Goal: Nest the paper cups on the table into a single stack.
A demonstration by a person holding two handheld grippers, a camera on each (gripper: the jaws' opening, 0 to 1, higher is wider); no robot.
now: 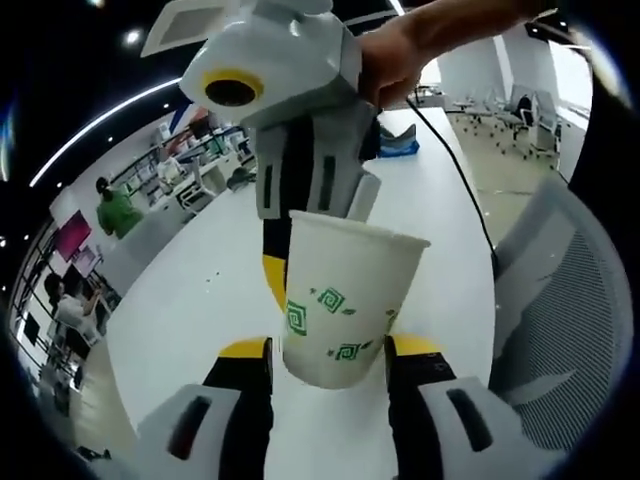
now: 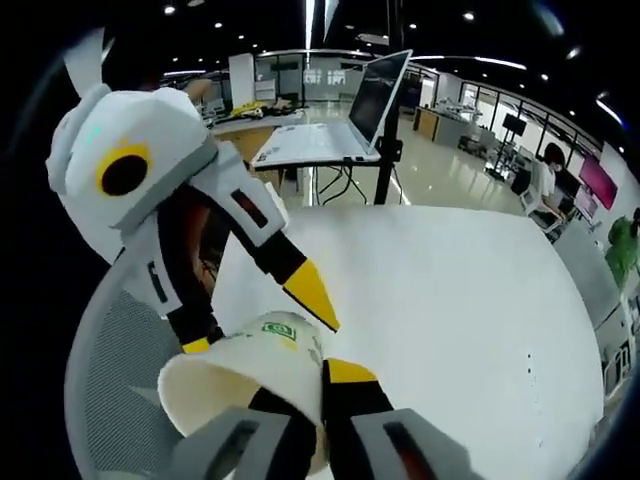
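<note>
A: Where's the cup?

B: Paper cup, white with green print, tapered, smooth. My left gripper is clamped on its base, mouth pointing at the right gripper.

A: And the right?

B: My right gripper pinches the same cup's rim, one jaw inside. Cup is above the white table, mesh chair beside it. No second cup spotted.

Open office: white table, mesh chair, ceiling lights.
</note>
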